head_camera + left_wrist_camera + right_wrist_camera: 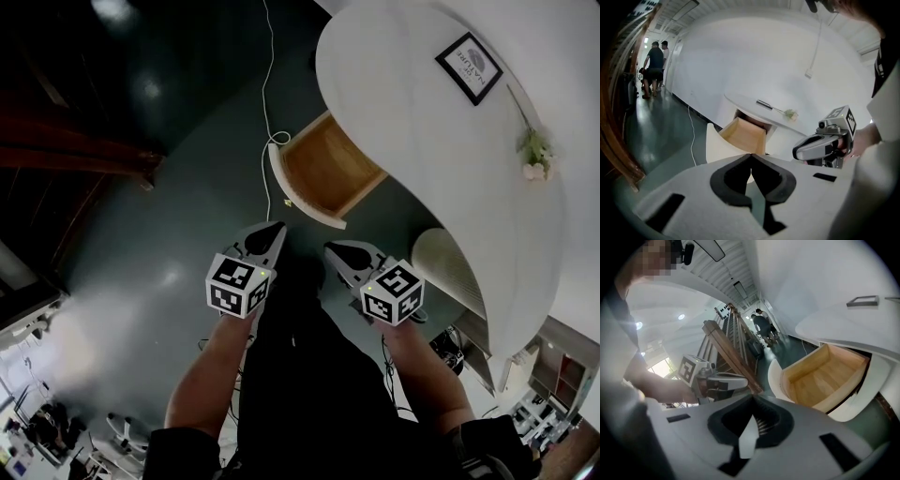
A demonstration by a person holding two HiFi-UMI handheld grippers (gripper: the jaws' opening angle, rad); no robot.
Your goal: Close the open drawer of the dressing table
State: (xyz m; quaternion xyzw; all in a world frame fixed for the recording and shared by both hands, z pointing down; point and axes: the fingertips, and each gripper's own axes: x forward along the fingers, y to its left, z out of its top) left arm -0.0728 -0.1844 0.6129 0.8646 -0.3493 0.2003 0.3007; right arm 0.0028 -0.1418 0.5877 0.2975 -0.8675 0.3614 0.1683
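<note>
Both my pairs of jaws are clenched tip to tip with nothing in them. The left gripper and the right gripper hang side by side, apart from the drawer, which stands pulled well out from under the table's front edge. Its wooden box is bare. Its white front faces me, the nearest part of it to my tips.

What worries me most is a crooked push. If only one tip lands, or both land near one end of the front, I reckon the box will skew on its runners and bind before it is home. The front looks smooth and curved, so narrow closed tips could skid off sideways, or ride over its top edge into the box and get caught against the table edge as it goes in.

Too hard a shove is the other risk. The drawer would slam, and the jolt could shift the frame and the flower lying near the table's far edge.

A cable runs across the floor close by the front's corner. Stepping in to push, I might snag it.
</note>
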